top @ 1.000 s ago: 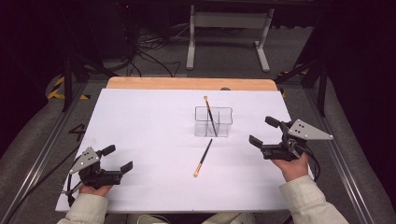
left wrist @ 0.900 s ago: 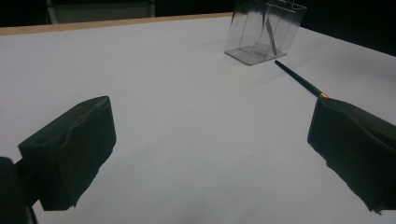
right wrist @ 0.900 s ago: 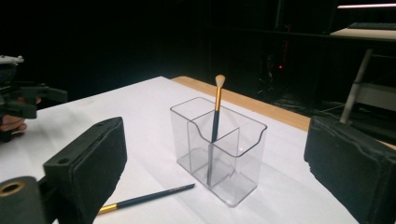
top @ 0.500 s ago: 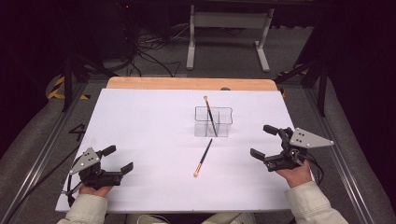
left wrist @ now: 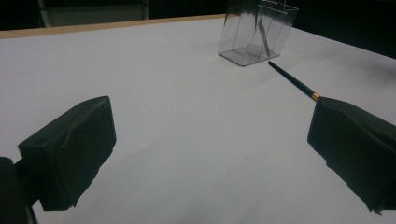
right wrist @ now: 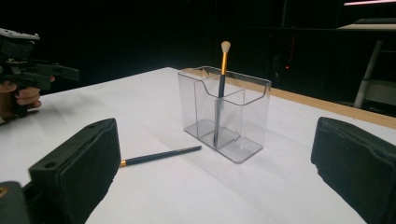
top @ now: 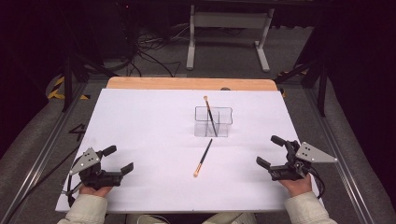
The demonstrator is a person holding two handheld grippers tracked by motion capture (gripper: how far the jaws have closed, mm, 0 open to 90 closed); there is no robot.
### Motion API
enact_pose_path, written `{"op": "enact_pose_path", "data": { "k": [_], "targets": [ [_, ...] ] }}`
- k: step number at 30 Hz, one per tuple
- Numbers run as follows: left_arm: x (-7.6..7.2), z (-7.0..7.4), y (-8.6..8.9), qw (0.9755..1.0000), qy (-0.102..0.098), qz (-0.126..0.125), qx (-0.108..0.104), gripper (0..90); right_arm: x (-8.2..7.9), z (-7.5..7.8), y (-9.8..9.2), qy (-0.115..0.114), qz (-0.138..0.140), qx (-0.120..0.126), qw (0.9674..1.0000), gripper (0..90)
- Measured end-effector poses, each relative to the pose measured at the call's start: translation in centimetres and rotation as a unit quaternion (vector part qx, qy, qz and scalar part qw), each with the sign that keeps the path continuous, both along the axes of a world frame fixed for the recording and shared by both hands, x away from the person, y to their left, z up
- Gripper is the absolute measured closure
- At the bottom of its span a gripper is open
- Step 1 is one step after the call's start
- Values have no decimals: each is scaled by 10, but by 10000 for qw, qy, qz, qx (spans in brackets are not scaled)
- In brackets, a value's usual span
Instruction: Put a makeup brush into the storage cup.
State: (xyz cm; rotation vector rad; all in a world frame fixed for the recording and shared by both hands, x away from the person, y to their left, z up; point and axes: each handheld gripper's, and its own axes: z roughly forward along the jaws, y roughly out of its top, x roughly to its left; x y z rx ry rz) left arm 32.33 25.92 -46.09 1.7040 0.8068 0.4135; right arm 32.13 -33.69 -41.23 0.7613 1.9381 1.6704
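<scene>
Brush [top: 203, 157] lies flat, well apart from the gaping right hand-held gripper [top: 274, 151].

From where I stand, there is no writing, label, brand, number or sign that can be read anywhere. The white sheet on the counter [top: 140, 121] is blank, and the clear holder [top: 213, 122] carries no print. The yellow-and-black striped markings on the floor [top: 58, 88] at the far left are a plain pattern without words.
</scene>
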Motion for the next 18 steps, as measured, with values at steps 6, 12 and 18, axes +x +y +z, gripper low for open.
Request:
{"op": "enact_pose_path", "data": {
  "k": [6,12,18],
  "targets": [
    [-1,1,0,9999,-91,-76,-81,15,-2,-14,-5,-50,-298,-2,9995,15],
    [-2,3,0,9997,-172,-158,-122,12,-2,-22,-8,-53,-517,-5,9986,13],
    [-4,4,2,9993,-280,-192,-169,8,0,-32,-10,63,-701,-3,9975,12]
  ]
}}
